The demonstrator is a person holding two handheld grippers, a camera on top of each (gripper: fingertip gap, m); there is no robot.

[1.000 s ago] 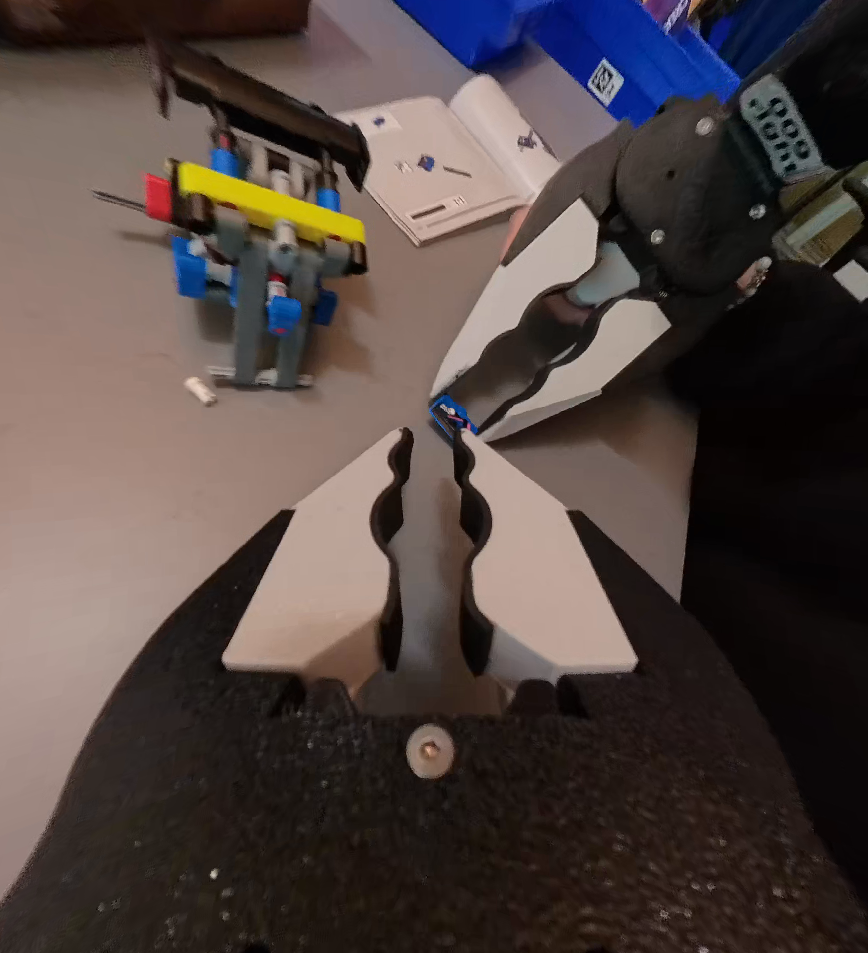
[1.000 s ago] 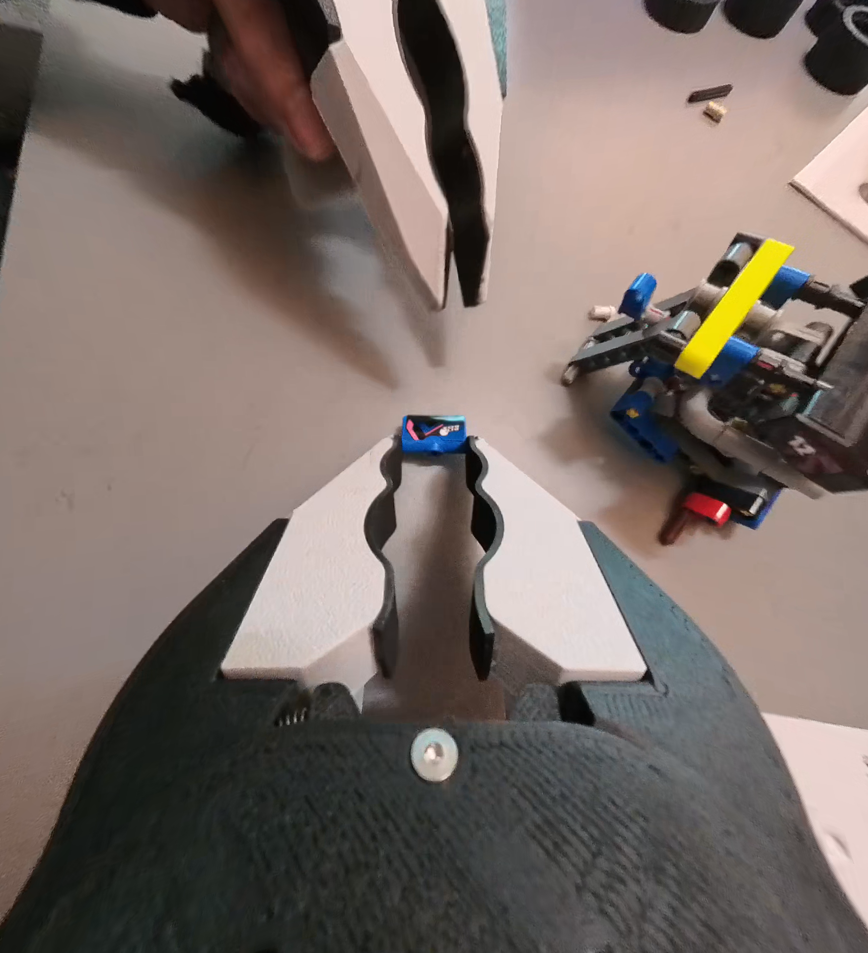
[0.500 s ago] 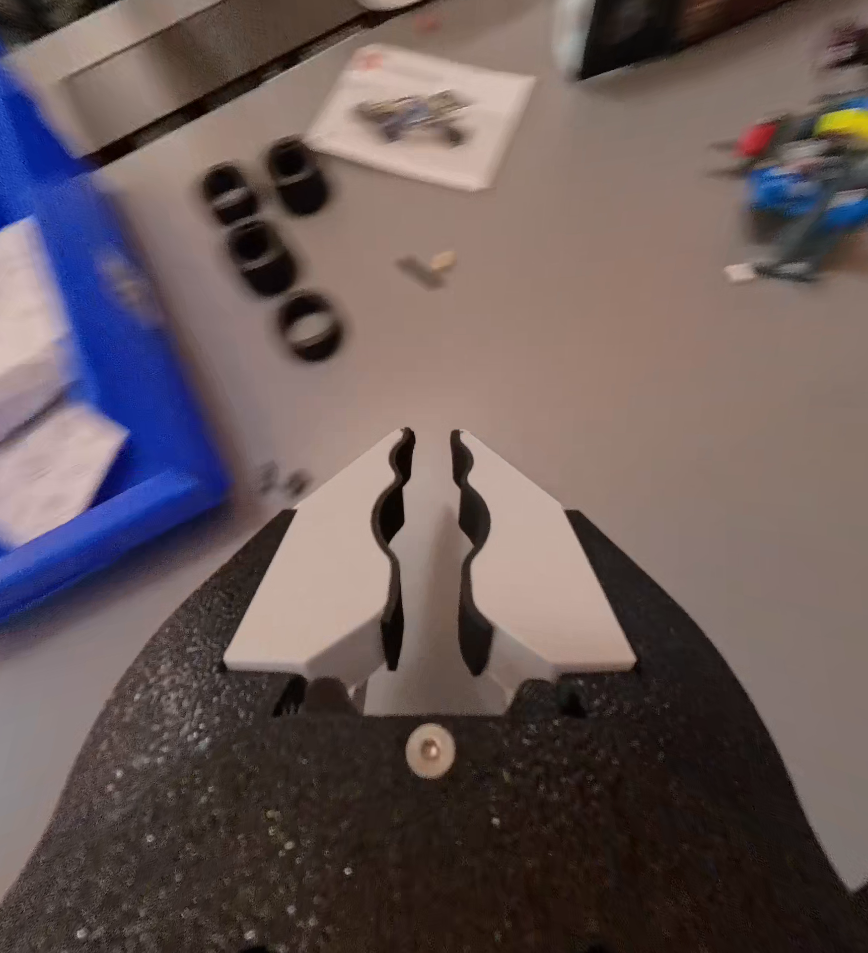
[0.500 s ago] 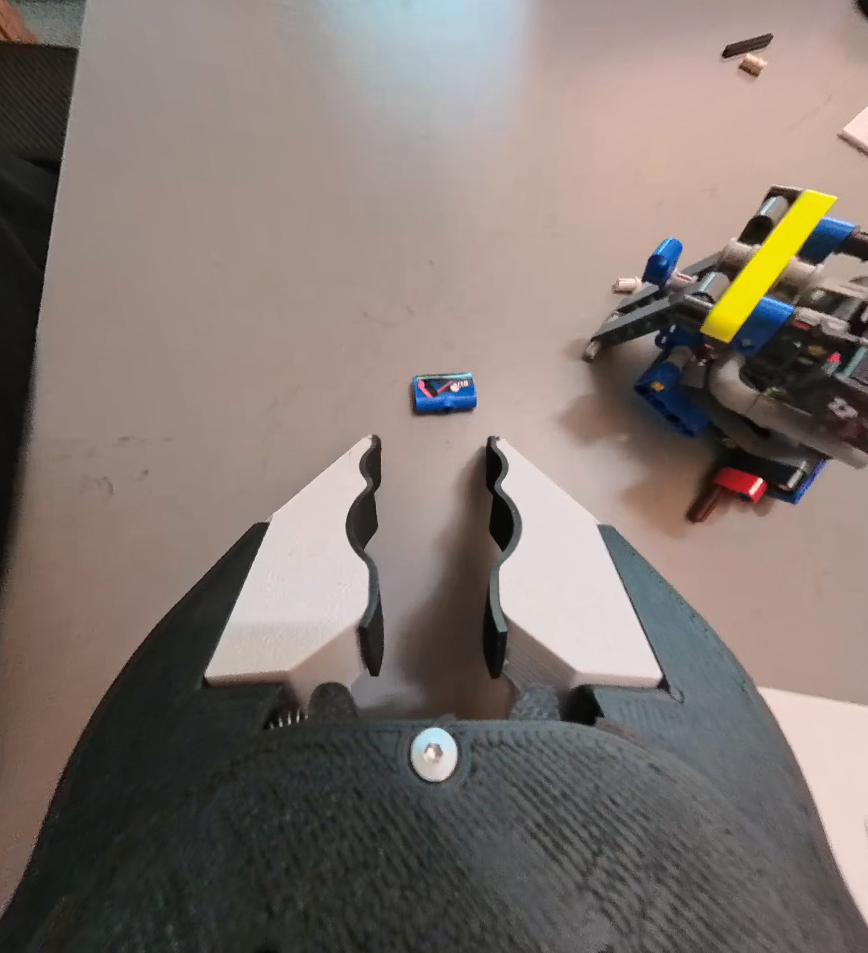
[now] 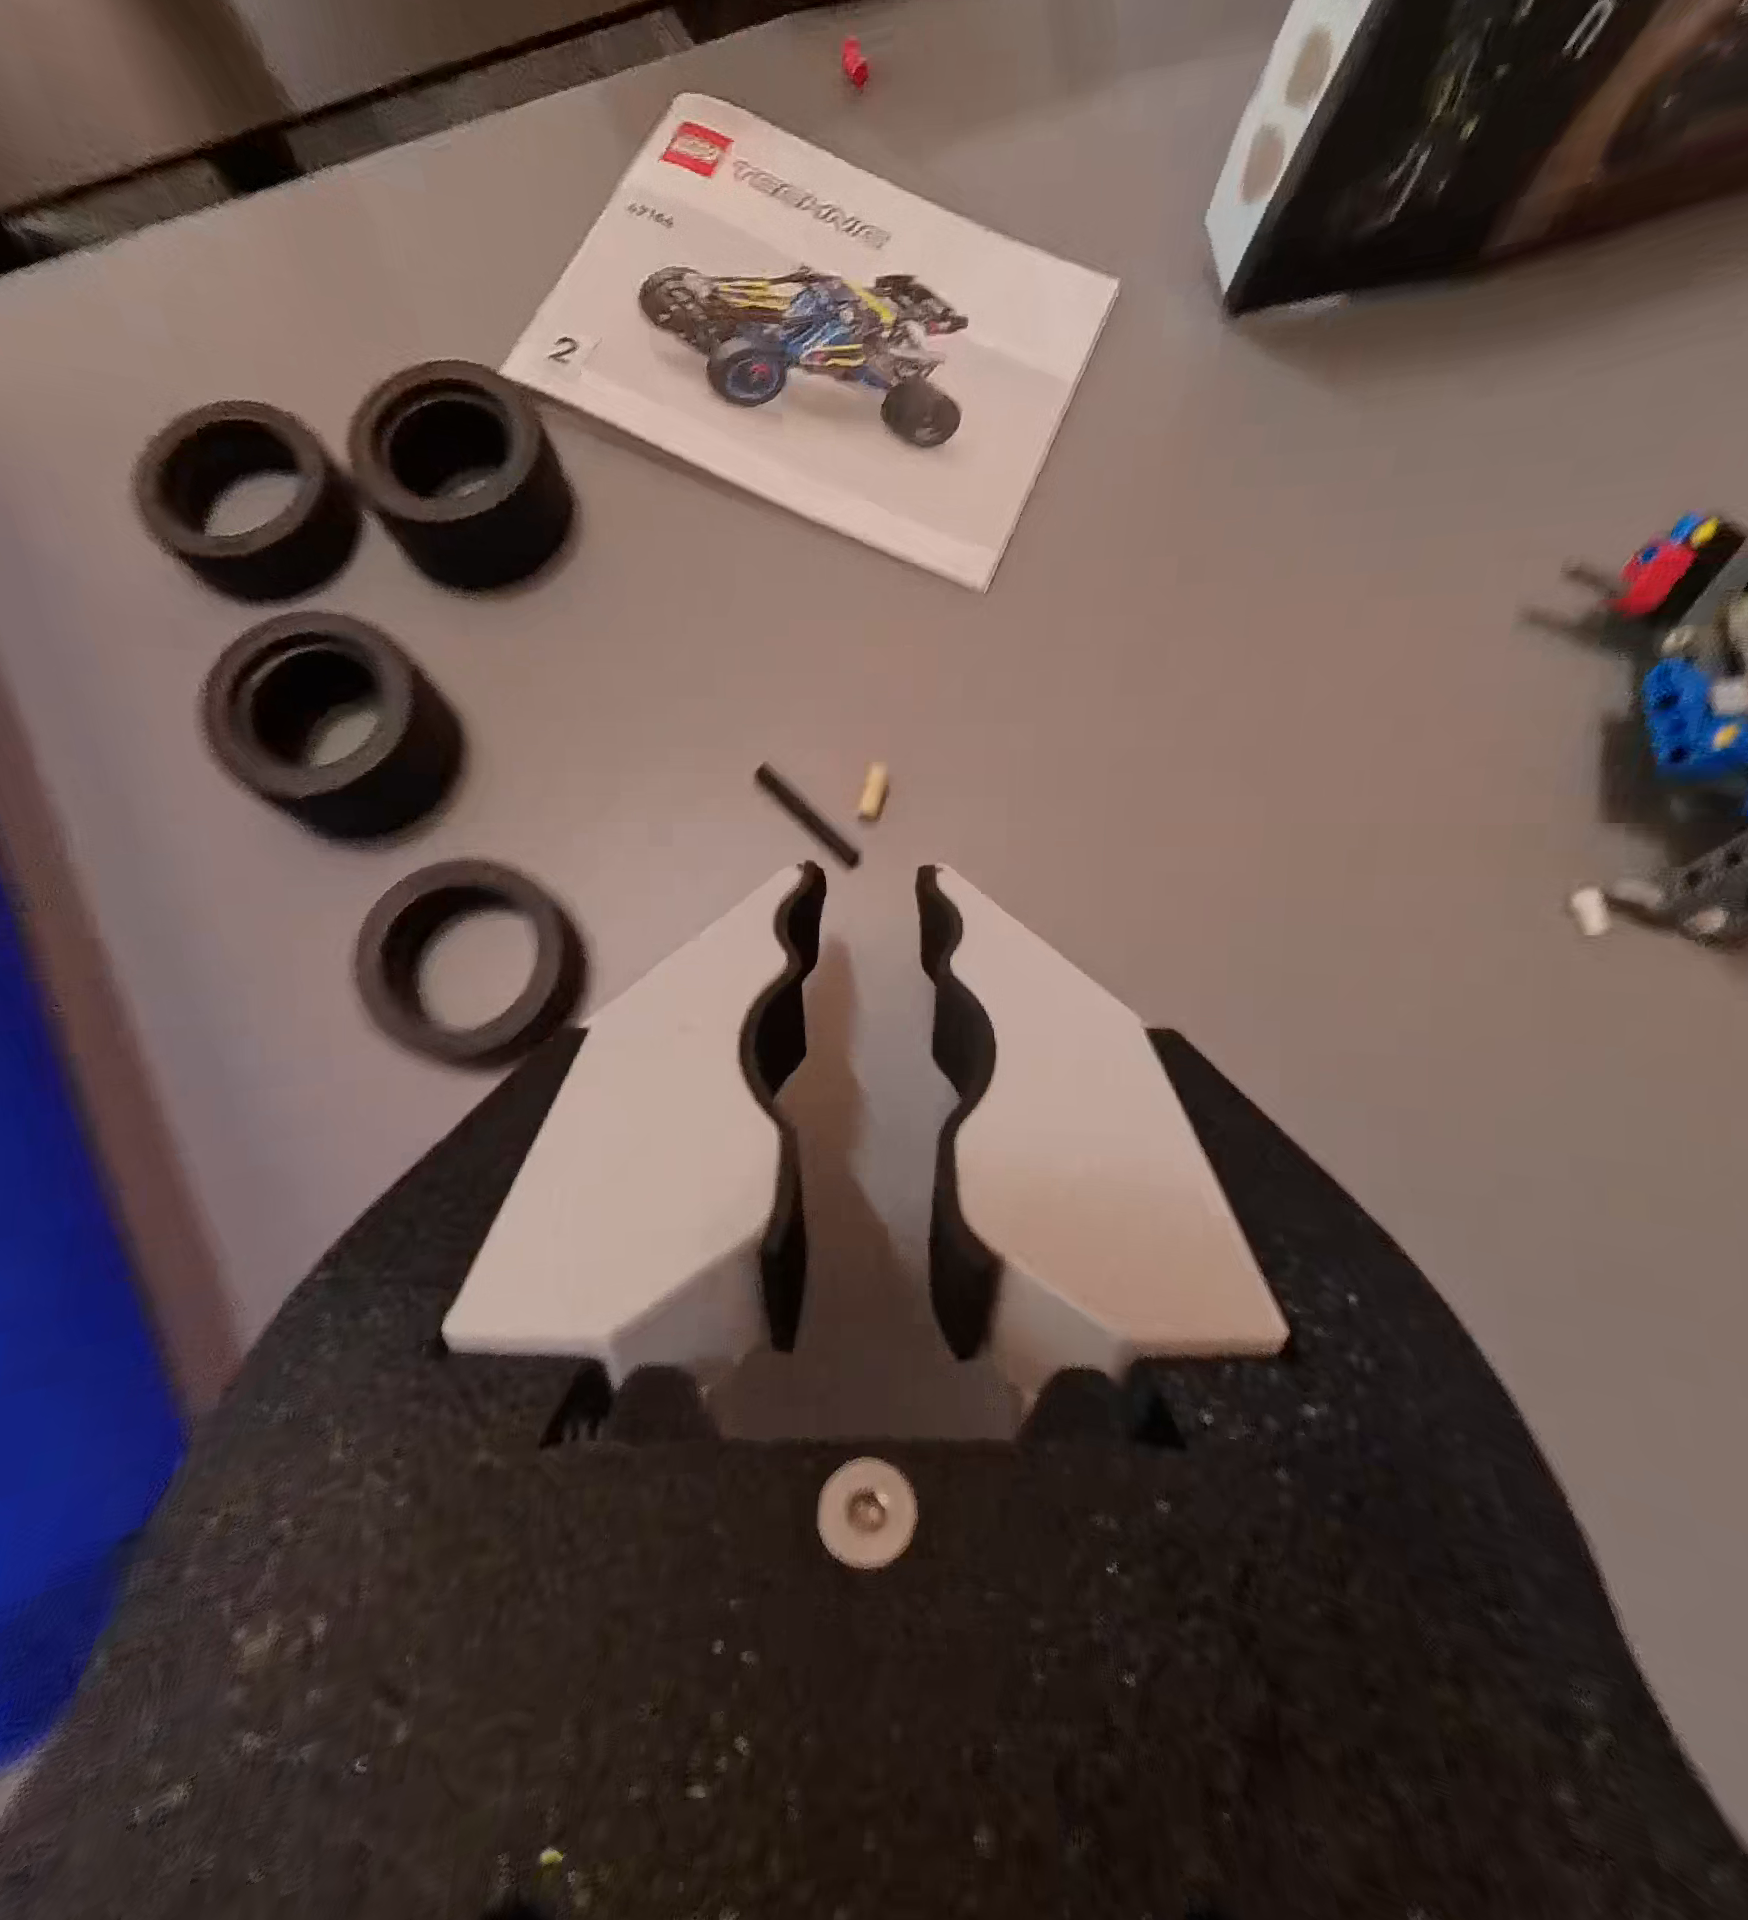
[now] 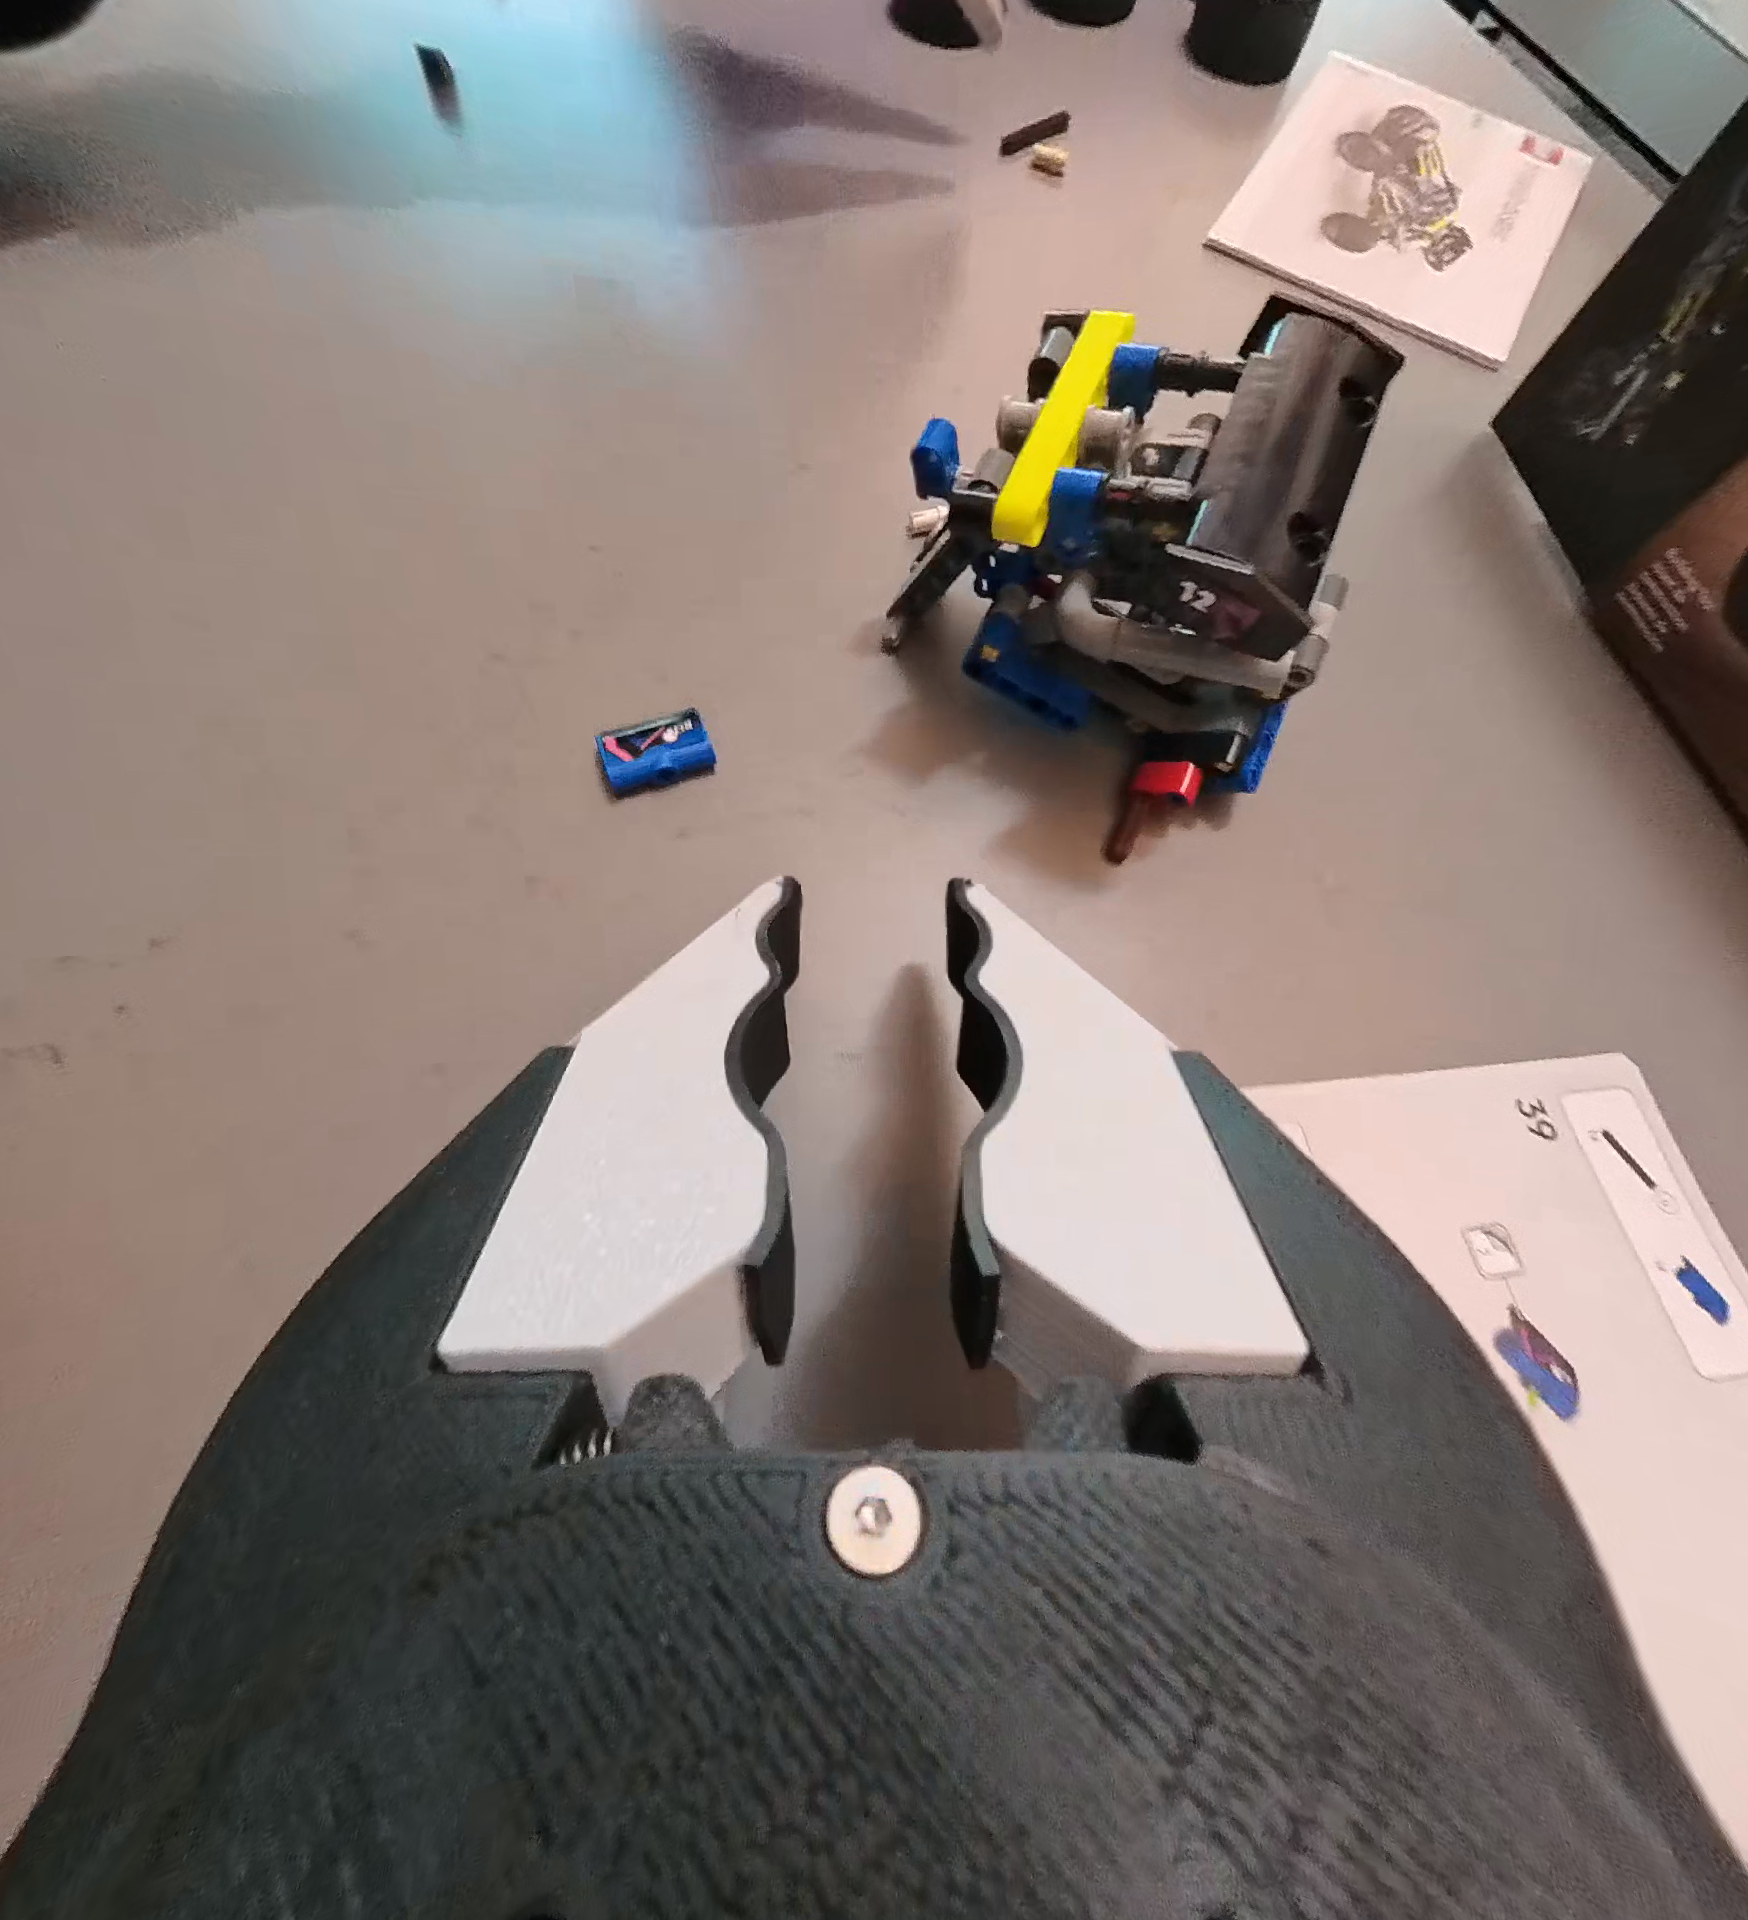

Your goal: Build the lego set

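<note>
both grippers, left gripper (image 5: 868, 883) and right gripper (image 6: 870, 888), released and empty, partial lego chassis (image 6: 1140, 540) on table, four tyres (image 5: 330, 717), black axle (image 5: 805, 829), blue panel piece (image 6: 656, 750) loose, so build looks roughly midway.

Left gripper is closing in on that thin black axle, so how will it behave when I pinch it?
The black axle is a thin straight rod lying flat, probably stiff and very light. It likely rolls sideways if nudged. The left gripper is open just short of it; its wavy pads may let it slip.
</note>
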